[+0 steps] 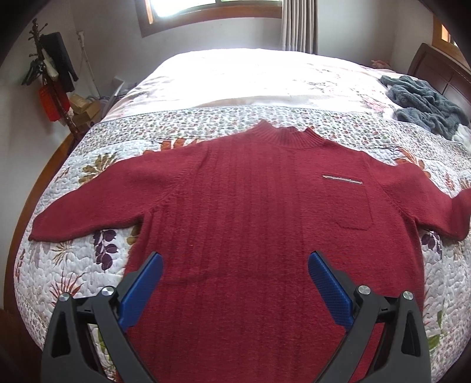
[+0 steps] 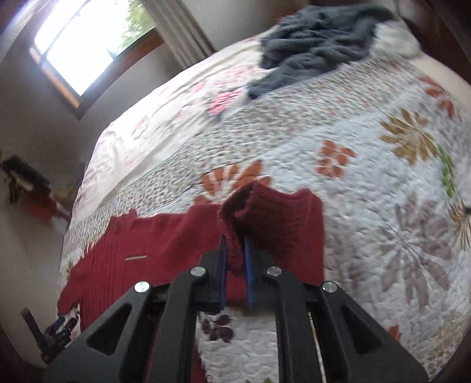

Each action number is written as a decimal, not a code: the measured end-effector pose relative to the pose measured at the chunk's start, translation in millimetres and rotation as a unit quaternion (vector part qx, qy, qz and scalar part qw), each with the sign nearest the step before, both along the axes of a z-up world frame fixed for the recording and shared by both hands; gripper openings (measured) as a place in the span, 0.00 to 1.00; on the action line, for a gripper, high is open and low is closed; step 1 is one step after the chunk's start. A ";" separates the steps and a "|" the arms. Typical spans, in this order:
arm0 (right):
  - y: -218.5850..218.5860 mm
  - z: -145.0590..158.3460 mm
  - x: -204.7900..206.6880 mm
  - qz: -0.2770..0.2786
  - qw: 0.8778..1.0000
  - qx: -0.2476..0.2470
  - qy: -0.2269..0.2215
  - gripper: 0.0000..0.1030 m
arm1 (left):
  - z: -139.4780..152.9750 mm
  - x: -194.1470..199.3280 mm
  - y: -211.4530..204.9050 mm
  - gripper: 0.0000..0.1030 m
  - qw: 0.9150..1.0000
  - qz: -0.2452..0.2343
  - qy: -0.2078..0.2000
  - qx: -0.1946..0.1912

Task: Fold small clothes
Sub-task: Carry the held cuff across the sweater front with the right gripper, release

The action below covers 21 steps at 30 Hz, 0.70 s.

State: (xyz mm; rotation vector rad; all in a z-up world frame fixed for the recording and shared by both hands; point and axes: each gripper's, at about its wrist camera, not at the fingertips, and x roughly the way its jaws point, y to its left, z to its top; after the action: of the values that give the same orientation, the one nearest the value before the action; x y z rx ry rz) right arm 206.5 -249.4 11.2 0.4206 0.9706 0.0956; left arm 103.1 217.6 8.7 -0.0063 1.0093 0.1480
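Red sweater (image 1: 250, 206) spread flat on quilt (image 1: 73, 259), sleeves out sideways. Right gripper (image 2: 235, 244) clamped on sleeve cuff (image 2: 250, 206), probably the right one, body lying leftward. Left gripper (image 1: 235, 265) gaping wide over hem, empty.

sweater (image 1: 250, 206) on quilt (image 1: 73, 265), blanket (image 1: 424, 100) behind

daylight comes in through the window (image 1: 215, 8) and makes the far part of the bed (image 1: 235, 73) so bright it looks plain white. the left view is sharp and clear. the right view is blurry all over, like the camera is shaking. both views bend round at the edges and have dark corners. shadows are soft and faint.
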 end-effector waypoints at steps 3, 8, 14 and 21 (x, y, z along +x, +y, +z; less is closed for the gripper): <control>50.5 6.0 10.2 0.047 0.999 -0.002 -0.007 0.08 | -1.5 -0.9 9.9 0.96 1.000 0.006 0.001 -0.001; 126.0 2.4 22.1 0.121 0.993 0.001 -0.006 0.08 | -2.6 -3.0 27.0 0.96 1.000 0.018 0.001 -0.007; 209.1 -21.7 31.3 0.186 0.982 0.008 0.016 0.08 | -4.2 -4.4 46.8 0.96 0.999 0.031 0.002 -0.016; 272.1 -63.8 43.9 0.216 0.974 0.010 0.060 0.08 | -5.9 -5.5 63.9 0.96 0.999 0.037 0.008 -0.028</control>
State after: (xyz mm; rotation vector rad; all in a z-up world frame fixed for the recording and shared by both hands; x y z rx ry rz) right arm 250.5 22.7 -52.6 0.2298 1.1703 0.4790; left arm 97.6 281.5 2.8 -0.0932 1.0289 0.1881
